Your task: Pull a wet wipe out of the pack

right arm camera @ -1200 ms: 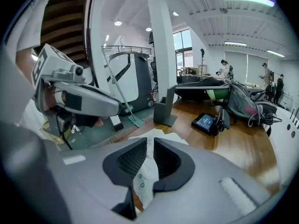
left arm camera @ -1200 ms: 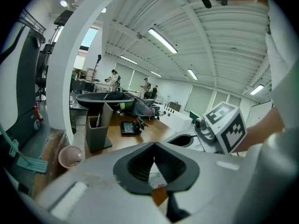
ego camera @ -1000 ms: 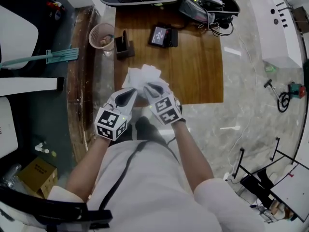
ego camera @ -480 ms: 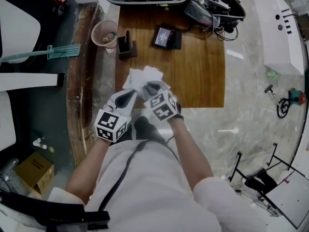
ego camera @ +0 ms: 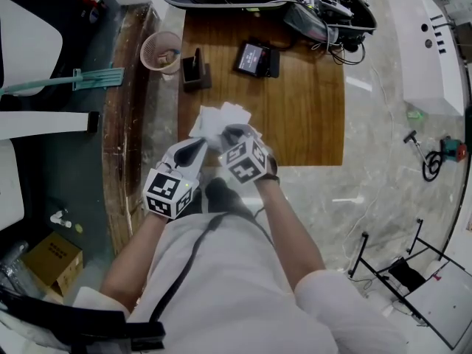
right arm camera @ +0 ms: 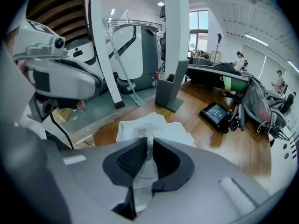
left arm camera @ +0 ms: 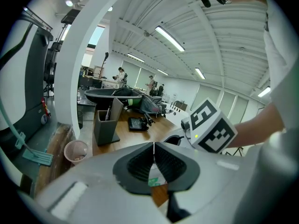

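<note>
My two grippers meet over the near edge of the wooden table [ego camera: 310,116]. In the left gripper view, the left gripper [ego camera: 202,146] [left arm camera: 153,146] has its jaws pressed together on a small green-and-white pack [left arm camera: 154,181], most of it hidden by the pads. The right gripper [ego camera: 233,133] [right arm camera: 148,147] is shut on a thin translucent wet wipe [right arm camera: 145,164] that runs down between its pads. Just beyond both grippers a heap of white wipes [ego camera: 220,118] [right arm camera: 156,126] lies crumpled on the table.
Further back on the table stand a grey pen holder [ego camera: 195,69] and a black device [ego camera: 257,57], with a black case and cables [ego camera: 324,9] at the far edge. A pink basket [ego camera: 161,51] and a green mop [ego camera: 77,83] are on the left.
The right gripper has edged slightly left and turned a little, closer to the left gripper. Both stay shut, and the heap of wipes has not moved.
</note>
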Demonstrator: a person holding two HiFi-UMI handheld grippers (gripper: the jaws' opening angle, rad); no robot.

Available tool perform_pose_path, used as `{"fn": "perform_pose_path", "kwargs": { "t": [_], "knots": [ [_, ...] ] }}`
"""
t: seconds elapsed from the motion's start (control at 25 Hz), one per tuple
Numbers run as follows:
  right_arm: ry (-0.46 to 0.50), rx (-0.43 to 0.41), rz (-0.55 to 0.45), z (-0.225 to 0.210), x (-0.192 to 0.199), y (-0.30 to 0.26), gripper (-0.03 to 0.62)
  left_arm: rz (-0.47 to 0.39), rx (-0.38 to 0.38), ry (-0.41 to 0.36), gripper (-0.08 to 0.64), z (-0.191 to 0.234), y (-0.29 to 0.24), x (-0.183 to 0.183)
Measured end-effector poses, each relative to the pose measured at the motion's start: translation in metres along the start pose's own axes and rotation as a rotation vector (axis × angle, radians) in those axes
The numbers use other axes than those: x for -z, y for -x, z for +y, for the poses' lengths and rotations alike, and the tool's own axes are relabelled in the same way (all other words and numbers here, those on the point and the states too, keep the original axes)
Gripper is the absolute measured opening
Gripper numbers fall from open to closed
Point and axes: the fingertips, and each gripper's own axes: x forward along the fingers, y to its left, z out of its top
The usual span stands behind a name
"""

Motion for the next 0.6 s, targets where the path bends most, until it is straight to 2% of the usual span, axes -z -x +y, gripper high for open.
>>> {"fn": "perform_pose_path", "kwargs": {
  "t": [0.6],
  "knots": [
    [-0.033,0.022,-0.006,-0.0017,0.0000,0.0030,0.014,-0.005,0.009,-0.015,0.012,0.0086,0.0097,-0.0046]
  ]
}}
